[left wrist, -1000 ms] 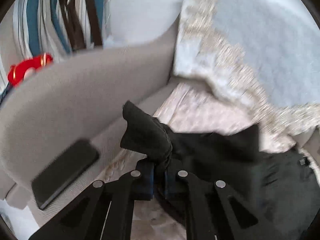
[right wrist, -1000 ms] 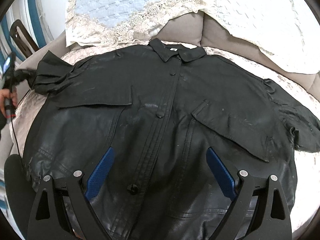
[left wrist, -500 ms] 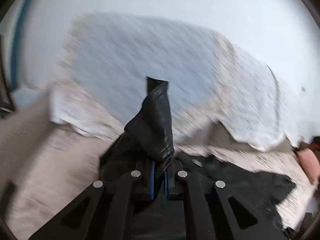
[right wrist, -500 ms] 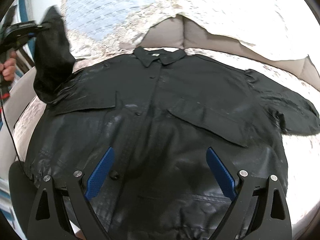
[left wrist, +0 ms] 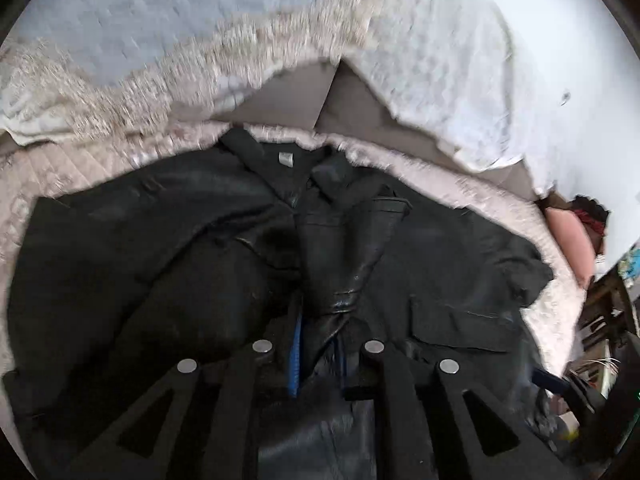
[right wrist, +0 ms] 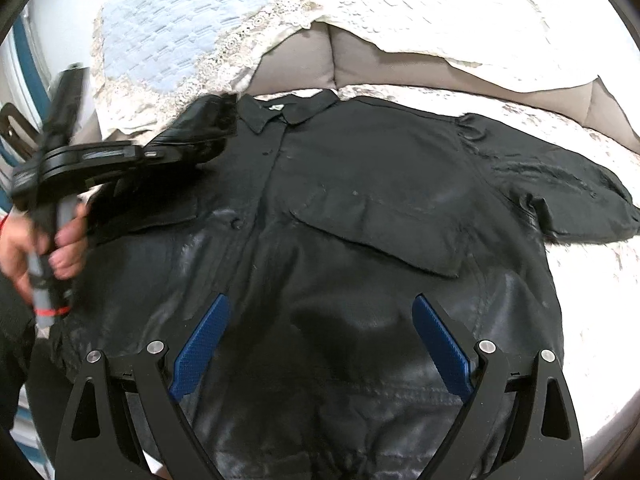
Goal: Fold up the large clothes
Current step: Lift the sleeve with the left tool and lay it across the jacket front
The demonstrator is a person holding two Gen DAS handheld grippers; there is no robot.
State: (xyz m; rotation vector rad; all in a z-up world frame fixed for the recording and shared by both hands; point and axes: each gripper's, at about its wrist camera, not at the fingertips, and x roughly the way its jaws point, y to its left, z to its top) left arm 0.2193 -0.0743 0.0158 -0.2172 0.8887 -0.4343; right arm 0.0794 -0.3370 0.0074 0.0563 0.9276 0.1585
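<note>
A large black leather-look shirt (right wrist: 360, 208) lies front up on a sofa seat, collar (right wrist: 292, 110) toward the backrest. My left gripper (left wrist: 320, 332) is shut on the shirt's left sleeve (left wrist: 352, 256) and holds it over the chest. It shows in the right wrist view (right wrist: 168, 156) above the shirt's left shoulder, the sleeve end (right wrist: 212, 120) hanging from it. My right gripper (right wrist: 320, 344) is open and empty, hovering above the lower front of the shirt. The other sleeve (right wrist: 568, 192) lies spread out to the right.
A quilted lace-edged throw (right wrist: 360, 8) drapes the beige sofa backrest (right wrist: 304, 64). A pale textured cover (right wrist: 592, 280) lies under the shirt. A pink cushion (left wrist: 572, 240) sits at the sofa's right end. A striped curtain (right wrist: 24, 64) hangs at the far left.
My left gripper has lifted the left sleeve off the sofa's left side and swung it inward over the shirt's chest. My right gripper has stayed open over the hem.
</note>
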